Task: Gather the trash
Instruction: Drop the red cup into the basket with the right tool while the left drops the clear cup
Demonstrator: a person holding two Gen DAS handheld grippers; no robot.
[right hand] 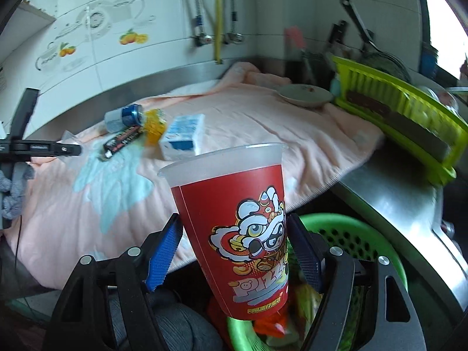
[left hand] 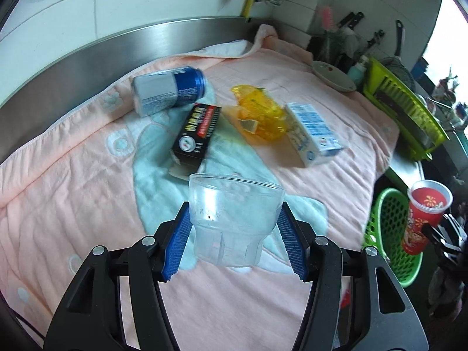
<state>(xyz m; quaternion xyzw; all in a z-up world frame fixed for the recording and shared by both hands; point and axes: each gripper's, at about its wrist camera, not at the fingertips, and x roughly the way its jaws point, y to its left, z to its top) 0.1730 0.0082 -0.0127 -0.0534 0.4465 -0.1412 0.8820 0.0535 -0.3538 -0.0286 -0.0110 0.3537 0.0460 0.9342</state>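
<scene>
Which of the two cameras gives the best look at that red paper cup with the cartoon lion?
The right wrist view: the red paper cup with the cartoon lion fills the centre, print sharp. The left wrist view shows the same cup only small and blurred at the right edge, by the green plastic basket.

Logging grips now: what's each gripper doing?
Left gripper: closed on the clear plastic cup.
Right gripper: closed on the red paper cup.

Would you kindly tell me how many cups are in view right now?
2: a clear plastic cup gripped in the left gripper above the pink towel, and a red printed cup gripped in the right gripper over the green basket.
</scene>
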